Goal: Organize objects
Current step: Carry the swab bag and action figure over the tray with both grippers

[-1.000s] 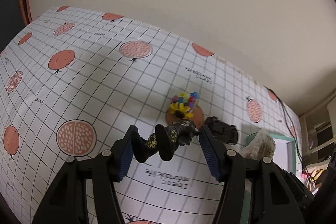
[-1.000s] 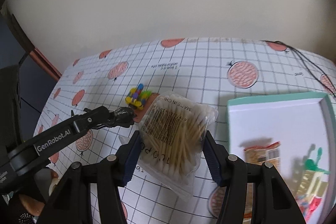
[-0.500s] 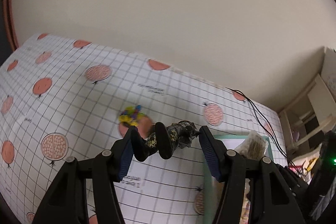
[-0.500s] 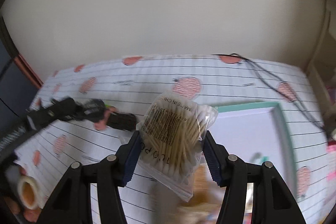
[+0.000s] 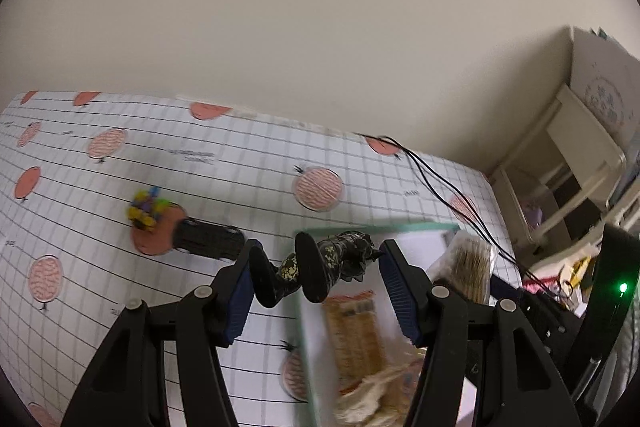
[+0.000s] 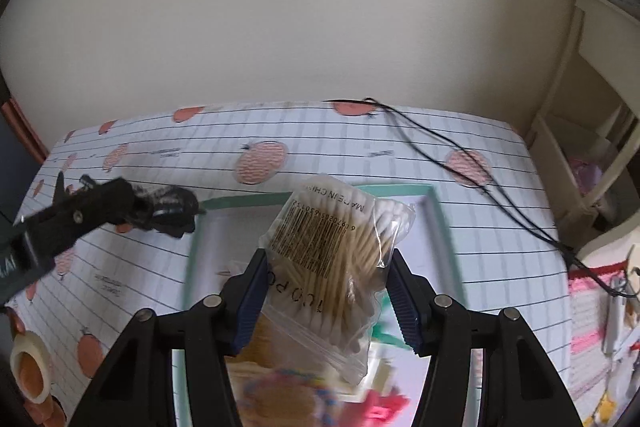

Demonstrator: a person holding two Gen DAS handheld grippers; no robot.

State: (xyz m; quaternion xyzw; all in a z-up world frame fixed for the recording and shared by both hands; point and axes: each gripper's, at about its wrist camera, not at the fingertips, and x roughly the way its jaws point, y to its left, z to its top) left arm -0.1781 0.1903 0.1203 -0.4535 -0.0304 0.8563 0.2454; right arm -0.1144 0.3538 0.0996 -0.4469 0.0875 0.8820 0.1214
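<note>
My left gripper (image 5: 320, 277) is shut on a dark camouflage toy figure (image 5: 332, 259) with black boots, which hangs at the near left edge of a teal-rimmed white tray (image 5: 380, 227). Shut on a clear bag of cotton swabs (image 6: 332, 247), my right gripper (image 6: 326, 267) holds it above the tray (image 6: 240, 201). That bag (image 5: 468, 265) also shows at the right in the left wrist view. The left gripper with the figure (image 6: 168, 207) appears at the tray's left corner in the right wrist view. An orange snack packet (image 5: 352, 327) and other blurred items lie in the tray.
A small colourful toy (image 5: 144, 211) and a black object (image 5: 208, 243) sit on the pomegranate-print tablecloth, left of the tray. Black cables (image 6: 460, 163) run across the table's right end. A tape roll (image 6: 30, 371) lies at the near left. Cream shelves (image 6: 580, 147) stand beyond the right edge.
Both grippers have swung right, from the middle of the table to the tray, still holding the figure and the swab bag. The colourful toy and black object stay behind on the left.
</note>
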